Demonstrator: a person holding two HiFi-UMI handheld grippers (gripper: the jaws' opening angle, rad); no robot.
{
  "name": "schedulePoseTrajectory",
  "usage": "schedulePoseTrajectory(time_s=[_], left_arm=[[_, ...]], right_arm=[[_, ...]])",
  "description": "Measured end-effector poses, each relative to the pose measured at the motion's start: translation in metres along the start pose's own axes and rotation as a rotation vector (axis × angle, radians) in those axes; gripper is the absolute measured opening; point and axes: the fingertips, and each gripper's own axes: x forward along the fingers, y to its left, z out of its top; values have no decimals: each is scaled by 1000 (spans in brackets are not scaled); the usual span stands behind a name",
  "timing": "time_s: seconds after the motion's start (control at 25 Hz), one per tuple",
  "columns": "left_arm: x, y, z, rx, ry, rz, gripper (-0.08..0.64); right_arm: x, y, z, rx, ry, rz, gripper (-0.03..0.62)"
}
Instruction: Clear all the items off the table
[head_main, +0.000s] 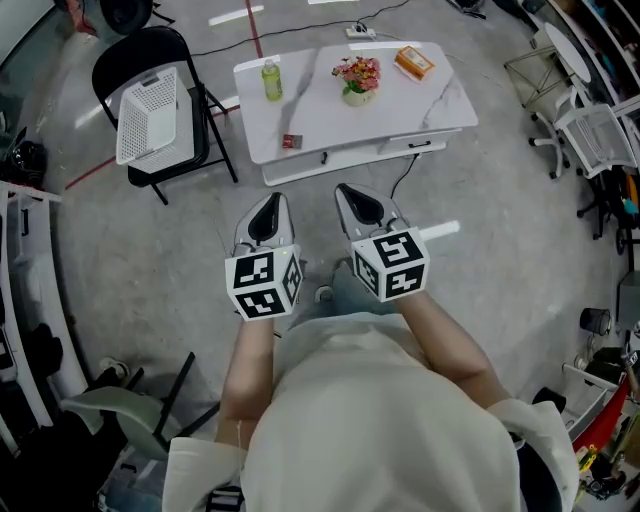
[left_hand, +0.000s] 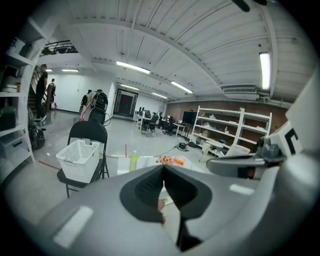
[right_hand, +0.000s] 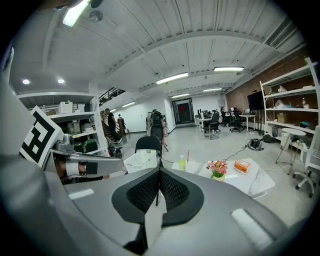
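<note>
A white marble-topped table (head_main: 330, 115) stands ahead of me on the grey floor. It bears a green bottle (head_main: 271, 80), a small pot of flowers (head_main: 357, 80), an orange box (head_main: 413, 62) and a small red item (head_main: 291, 141) near its front edge. My left gripper (head_main: 272, 200) and right gripper (head_main: 350, 192) hover side by side short of the table, both shut and holding nothing. The left gripper view shows the shut jaws (left_hand: 163, 167) with the bottle (left_hand: 133, 161) beyond. In the right gripper view the shut jaws (right_hand: 159, 170) point towards the bottle (right_hand: 182, 162), flowers (right_hand: 217, 168) and box (right_hand: 242, 165).
A black folding chair (head_main: 140, 50) left of the table carries a white slatted basket (head_main: 150, 115). A cable and power strip (head_main: 360, 32) lie behind the table. White office chairs (head_main: 590, 130) stand at the right, with shelving at the left edge.
</note>
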Motion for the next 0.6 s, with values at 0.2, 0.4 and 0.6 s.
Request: schedulePoseTrajectory(time_s=[0.2, 0.4, 0.6], left_arm=[[17, 19, -5, -27, 8, 33, 8], [46, 39, -12, -19, 33, 70, 8], [80, 59, -21, -14, 75, 98, 8]], right_arm=[[29, -6, -8, -28, 46, 33, 11], [73, -18, -14, -35, 78, 78, 43], [120, -32, -22, -39, 116, 100, 54]])
